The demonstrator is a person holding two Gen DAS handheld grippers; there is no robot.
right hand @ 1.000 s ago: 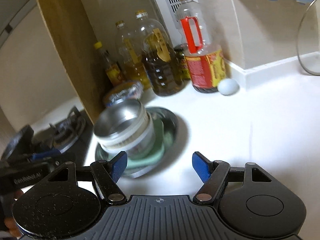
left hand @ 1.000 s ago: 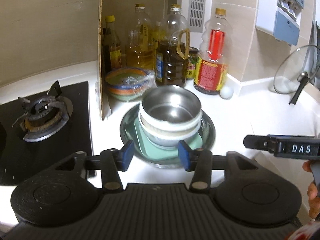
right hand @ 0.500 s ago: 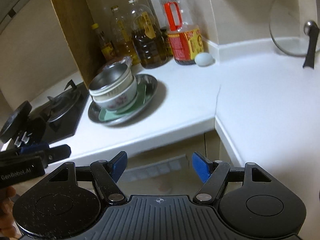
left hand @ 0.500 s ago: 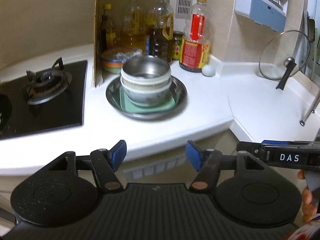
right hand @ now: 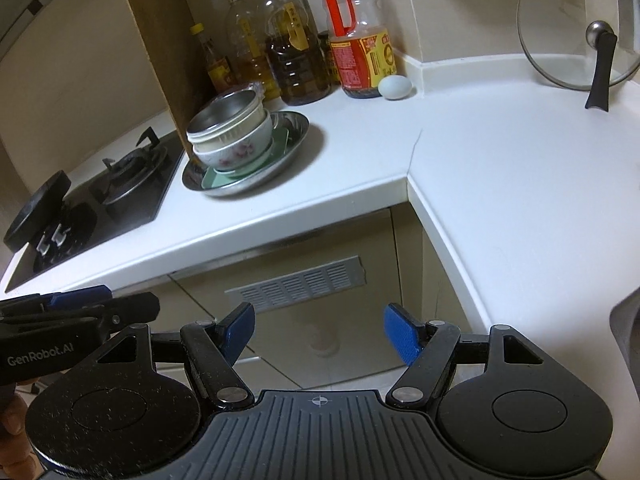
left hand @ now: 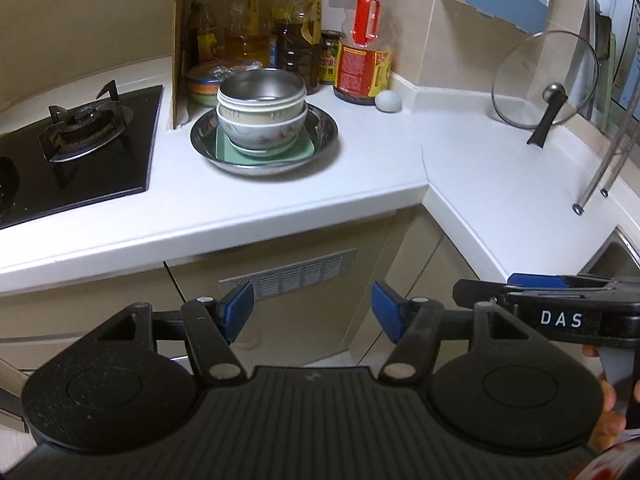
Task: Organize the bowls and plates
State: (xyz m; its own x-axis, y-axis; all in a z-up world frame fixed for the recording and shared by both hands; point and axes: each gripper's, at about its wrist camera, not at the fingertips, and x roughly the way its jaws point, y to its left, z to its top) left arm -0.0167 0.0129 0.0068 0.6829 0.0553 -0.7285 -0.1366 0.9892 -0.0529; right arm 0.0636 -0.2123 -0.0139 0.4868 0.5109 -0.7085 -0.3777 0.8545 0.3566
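Left wrist view shows both tools pulled well back from the counter since a second ago: the stack that filled the frame now sits far off, above the cabinet vent. The left gripper (left hand: 312, 312) widened its jaws during the retreat and holds nothing; the right gripper (right hand: 319, 332) is spread and empty too. The metal bowl (left hand: 262, 88) sits nested on 2 bowls, the lowest a floral bowl (left hand: 262, 130), on the green plate (left hand: 306, 152), inside the steel dish (left hand: 326, 136) beside the stove (left hand: 76, 148). I'd judge the stacking finished, hands withdrawing.
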